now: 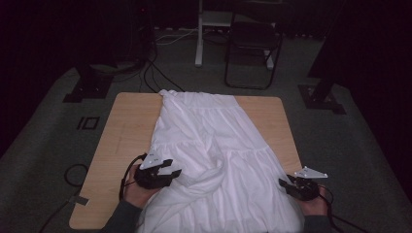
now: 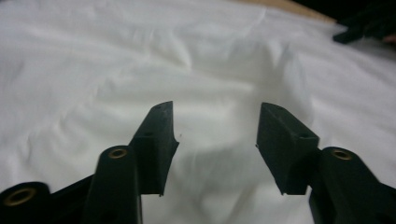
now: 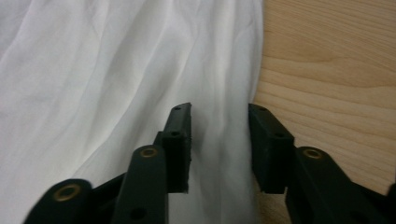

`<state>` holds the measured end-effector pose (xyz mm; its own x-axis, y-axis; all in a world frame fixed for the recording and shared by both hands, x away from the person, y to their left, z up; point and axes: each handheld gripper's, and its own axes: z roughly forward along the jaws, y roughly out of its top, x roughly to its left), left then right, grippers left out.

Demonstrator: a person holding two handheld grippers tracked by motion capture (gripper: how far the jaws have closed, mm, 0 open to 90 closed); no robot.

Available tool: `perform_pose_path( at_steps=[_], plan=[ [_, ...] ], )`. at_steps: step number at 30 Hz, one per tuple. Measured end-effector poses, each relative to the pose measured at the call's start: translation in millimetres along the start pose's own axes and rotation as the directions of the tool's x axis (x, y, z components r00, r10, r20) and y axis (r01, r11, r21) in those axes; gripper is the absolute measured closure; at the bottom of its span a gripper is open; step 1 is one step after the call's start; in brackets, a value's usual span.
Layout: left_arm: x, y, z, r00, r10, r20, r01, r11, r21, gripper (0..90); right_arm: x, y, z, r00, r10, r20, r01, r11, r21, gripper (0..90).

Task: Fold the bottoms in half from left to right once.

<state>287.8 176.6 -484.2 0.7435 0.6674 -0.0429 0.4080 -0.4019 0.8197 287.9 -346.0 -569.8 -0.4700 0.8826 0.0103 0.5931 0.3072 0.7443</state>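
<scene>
Dress: a white dress [image 1: 214,150] lies spread along the middle of the wooden surface [image 1: 124,131], its narrow top at the far edge and the wide skirt running toward the person and over the near edge.
Lie of the cloth: mostly flat in the upper tiers; near the left gripper a thick fold is bunched and rolled across the skirt.
Left gripper: the left gripper [image 1: 171,174] sits at the dress's left side by that bunched fold; in the left gripper view its jaws stand apart over white cloth [image 2: 215,93] with nothing pinched between them.
Right gripper: the right gripper [image 1: 286,186] rests at the skirt's right hem; in the right gripper view its jaws are apart and straddle the hem [image 3: 233,116], bare wood just beside it — the pads do not press on the cloth.
Handling: likely light, thin and very soft — it will sag, drape and crease rather than hold a shape, and may slide a little on the smooth wood. Not fragile, though a hard tug could drag the whole garment.
Where to hold: the side hems or a seam between tiers, where the cloth is doubled and gives a firmer pinch; take a single edge, not a bundle of layers.
Risk: catching two layers at the fold, or the hem slipping out of a shallow pinch.
</scene>
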Motion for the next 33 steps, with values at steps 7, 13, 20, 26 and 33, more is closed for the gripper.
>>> perform_pose_path(
  at_steps=[7, 13, 20, 26, 33],
  plan=[
    [-11.0, -37.6, 12.5, 0.9999, -0.008, 0.011, 0.007, 0.9953, 0.096, 38.2, 1.4, -0.4, 1.1, 0.9999, -0.008, -0.011, 0.008, 1.000, -0.007, 53.3],
    [-21.9, -53.2, 32.0, 0.9993, -0.017, 0.033, 0.012, 0.9888, 0.149, 37.7, 2.3, -0.8, 1.4, 0.9998, -0.012, -0.015, 0.012, 1.000, -0.009, 51.3],
    [-51.9, -57.4, 34.1, 0.9961, 0.085, 0.025, -0.087, 0.9870, 0.135, 69.4, 3.1, -0.7, 1.5, 0.9998, -0.012, -0.012, 0.012, 1.000, -0.008, 50.1],
    [-80.6, -38.9, 31.8, 0.9762, 0.117, 0.183, -0.129, 0.9900, 0.057, 81.8, 15.5, 10.0, -1.6, 0.9984, -0.025, 0.050, 0.025, 1.000, 0.010, 46.9],
    [-120.1, -6.1, 49.9, 0.8811, 0.187, 0.434, -0.213, 0.9769, 0.012, 62.9, 49.9, 43.9, -16.4, 0.9984, -0.051, -0.023, 0.049, 0.995, -0.089, 41.5]
  ],
)
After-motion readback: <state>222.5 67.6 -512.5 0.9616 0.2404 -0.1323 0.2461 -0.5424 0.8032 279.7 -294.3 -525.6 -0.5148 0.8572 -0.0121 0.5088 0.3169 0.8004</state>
